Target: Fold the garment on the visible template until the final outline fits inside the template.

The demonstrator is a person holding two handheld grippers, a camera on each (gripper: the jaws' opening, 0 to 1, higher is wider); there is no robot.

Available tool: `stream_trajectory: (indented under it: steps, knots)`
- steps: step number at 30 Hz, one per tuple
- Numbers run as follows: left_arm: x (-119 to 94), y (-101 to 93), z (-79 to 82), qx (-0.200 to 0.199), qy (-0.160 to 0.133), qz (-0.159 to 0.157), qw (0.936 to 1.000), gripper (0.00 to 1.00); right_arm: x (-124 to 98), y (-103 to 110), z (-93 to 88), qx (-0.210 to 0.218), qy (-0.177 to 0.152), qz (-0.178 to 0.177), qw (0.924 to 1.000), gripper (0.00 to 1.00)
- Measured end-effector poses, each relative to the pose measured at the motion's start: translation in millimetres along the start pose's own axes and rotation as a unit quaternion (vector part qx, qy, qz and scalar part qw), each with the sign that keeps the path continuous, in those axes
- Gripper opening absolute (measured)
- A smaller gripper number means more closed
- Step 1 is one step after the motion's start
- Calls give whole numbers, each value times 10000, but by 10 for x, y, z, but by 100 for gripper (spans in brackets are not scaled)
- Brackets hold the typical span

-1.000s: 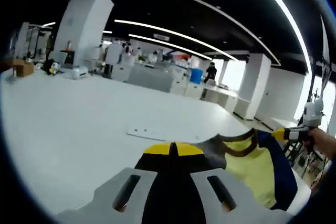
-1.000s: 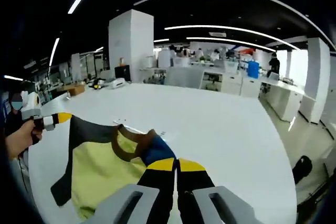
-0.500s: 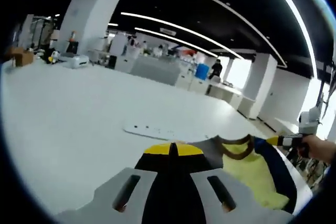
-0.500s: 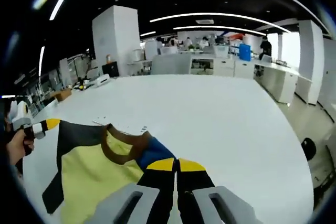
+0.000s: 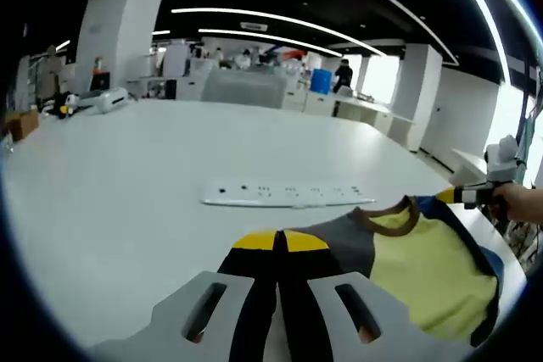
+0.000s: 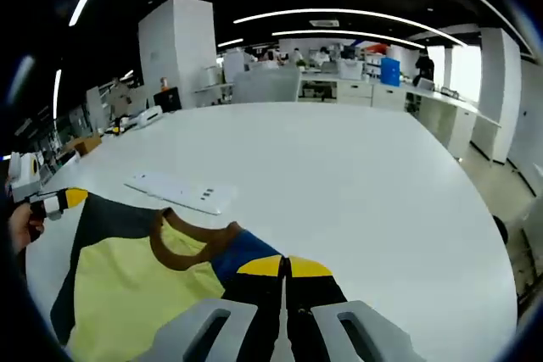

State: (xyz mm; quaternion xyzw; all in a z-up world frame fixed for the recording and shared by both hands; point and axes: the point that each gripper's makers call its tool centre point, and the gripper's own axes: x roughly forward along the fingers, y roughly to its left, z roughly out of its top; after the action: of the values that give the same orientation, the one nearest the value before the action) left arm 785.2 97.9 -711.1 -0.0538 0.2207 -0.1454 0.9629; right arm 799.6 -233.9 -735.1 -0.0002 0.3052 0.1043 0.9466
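Both claws, left claw [image 5: 281, 242] and right claw [image 6: 284, 266], clamp one shoulder each of the garment [image 6: 136, 281]; we hold it stretched between them, hanging off the tabletop [image 6: 339, 175] near edge, template [image 5: 288, 194] just beyond.

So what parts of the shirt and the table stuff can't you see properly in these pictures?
- Shirt bottom: cut off by the lower edge of the right gripper view.
- Shirt far sleeve: runs off the rim in the left gripper view.
- Shoulders: pinched under the left gripper and right gripper.
- White strip: markings too small to read.
- Template outline: cannot tell.
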Motion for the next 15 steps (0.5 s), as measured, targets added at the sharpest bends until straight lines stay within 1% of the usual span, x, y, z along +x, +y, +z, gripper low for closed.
stream_trajectory:
  steps: [2, 3, 5, 9, 11, 13, 15]
  knots:
    - [53, 22, -52, 168, 118, 6, 9998, 0, 21, -36, -9, -12, 18, -65, 10000, 0]
    - [66, 45, -82, 175, 197, 60, 9996, 0, 19, -46, -12, 8, 10, -85, 10000, 0]
    - [83, 48, -94, 166, 211, 23, 9996, 0, 28, -69, -29, -4, 32, -173, 9998, 0]
    - [113, 88, -136, 156, 282, 68, 9995, 0, 23, -68, -48, -19, 61, -179, 9998, 0]
    - [105, 102, -152, 158, 312, 97, 9993, 0, 7, -76, -59, -104, 90, -264, 9996, 0]
    - [88, 109, -154, 222, 328, 120, 9991, 0, -17, -60, -55, -244, 101, -271, 9993, 0]
    - [69, 113, -137, 322, 310, 131, 9989, 0, -60, -63, -6, -342, 36, -309, 9989, 0]
